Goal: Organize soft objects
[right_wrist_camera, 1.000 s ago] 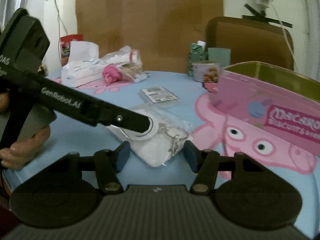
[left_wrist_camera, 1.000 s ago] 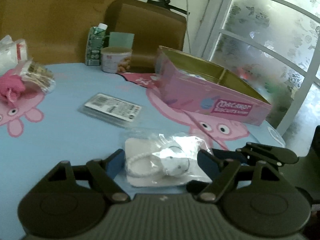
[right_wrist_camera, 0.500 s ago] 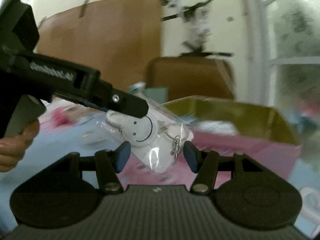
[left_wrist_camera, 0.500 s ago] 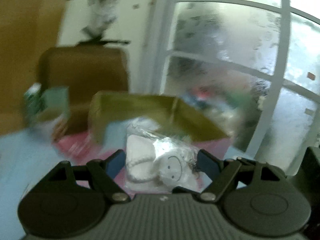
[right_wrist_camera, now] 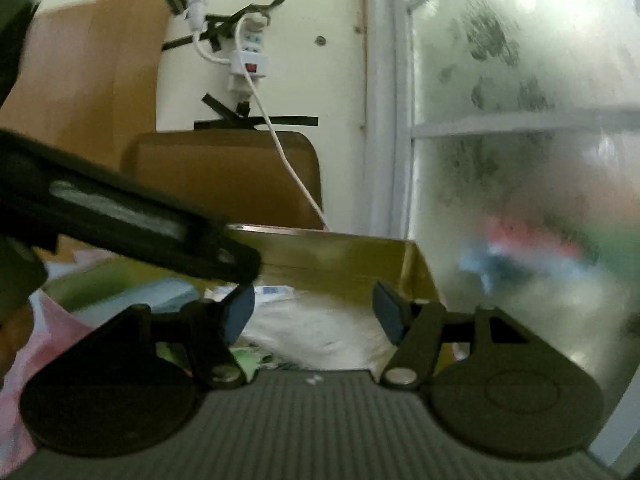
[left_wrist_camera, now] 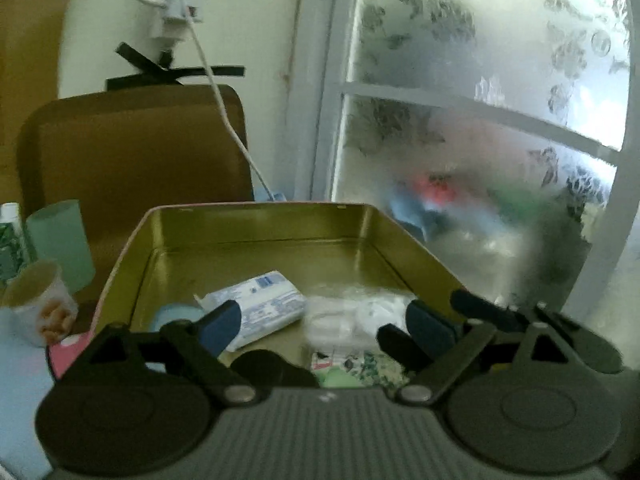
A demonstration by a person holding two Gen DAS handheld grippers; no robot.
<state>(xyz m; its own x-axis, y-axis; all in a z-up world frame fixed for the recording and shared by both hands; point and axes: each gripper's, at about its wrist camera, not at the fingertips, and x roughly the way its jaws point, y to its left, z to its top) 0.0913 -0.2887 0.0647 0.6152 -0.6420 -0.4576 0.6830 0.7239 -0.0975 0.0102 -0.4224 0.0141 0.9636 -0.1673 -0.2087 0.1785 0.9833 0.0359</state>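
Both hand-held grippers hover over the tin [left_wrist_camera: 256, 236], jaws spreading. The left hand-held gripper [left_wrist_camera: 320, 326] and right hand-held gripper [right_wrist_camera: 314, 312] no longer pinch the white pouch [left_wrist_camera: 352, 320], which lies blurred inside the tin beside the tissue pack [left_wrist_camera: 260, 304]. Best to let it settle flat, then lift both clear of the tin's rim.

Both wrist views close above tin [left_wrist_camera: 256, 240]

Each tool [left_wrist_camera: 320, 326] is black, with blue pads [left_wrist_camera: 222, 326], silver pivot screws and a ribbed grey body.
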